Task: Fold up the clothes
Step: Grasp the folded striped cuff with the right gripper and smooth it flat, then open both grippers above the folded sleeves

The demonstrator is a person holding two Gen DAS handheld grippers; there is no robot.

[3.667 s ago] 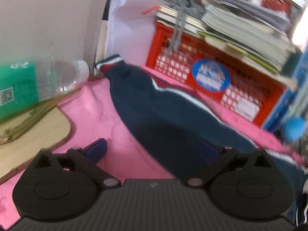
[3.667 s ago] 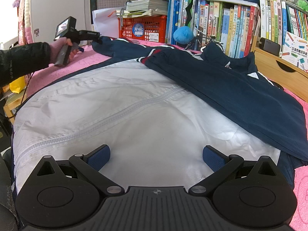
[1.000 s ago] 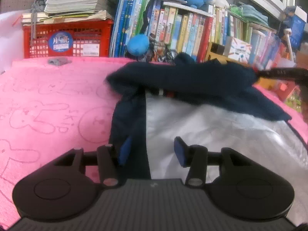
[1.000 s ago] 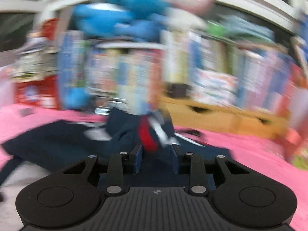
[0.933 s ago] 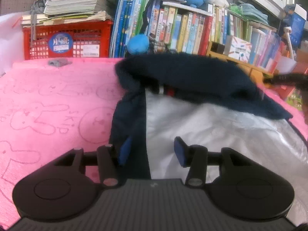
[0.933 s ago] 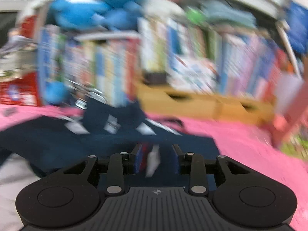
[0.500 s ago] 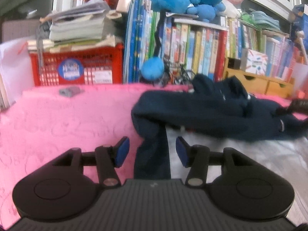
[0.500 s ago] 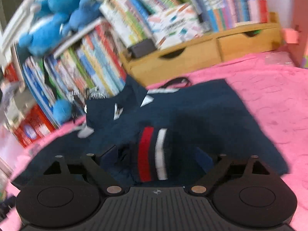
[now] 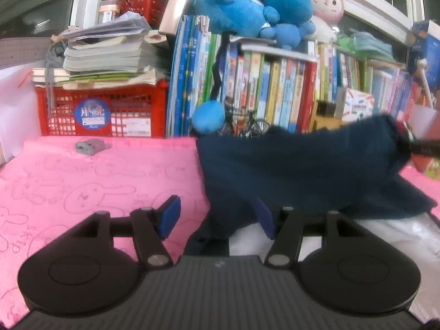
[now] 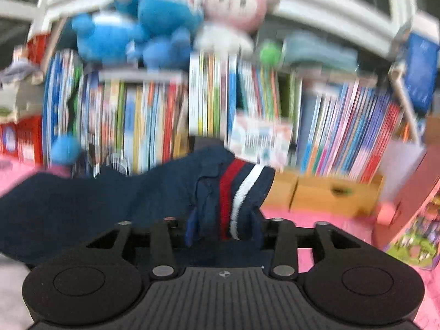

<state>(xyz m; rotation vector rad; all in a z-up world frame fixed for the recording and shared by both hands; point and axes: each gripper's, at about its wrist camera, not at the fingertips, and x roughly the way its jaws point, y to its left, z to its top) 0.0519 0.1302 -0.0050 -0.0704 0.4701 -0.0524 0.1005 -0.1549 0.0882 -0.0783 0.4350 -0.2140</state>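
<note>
A navy jacket [image 9: 288, 170] with a white lining [image 9: 357, 236] lies on the pink blanket [image 9: 96, 181]. My left gripper [image 9: 217, 216] hovers low over the jacket's left edge, its jaws opening. Navy cloth lies between the pads near the right one, and the left pad is clear of it. One sleeve is stretched up to the right, where the right gripper's dark tip [image 9: 425, 147] holds its end. In the right wrist view my right gripper [image 10: 223, 229] is closing on the red-and-white striped cuff [image 10: 236, 189], held above the blanket.
A red crate [image 9: 110, 112] stacked with papers and a row of books [image 9: 275, 93] line the far edge, with plush toys on top. A small grey object [image 9: 89, 146] lies on the blanket. A wooden drawer box [image 10: 330, 192] stands at the right.
The left jaws have spread wider. The right gripper opened wide over the cuff, then narrowed on it and lifted it, drawing the sleeve up and to the right.
</note>
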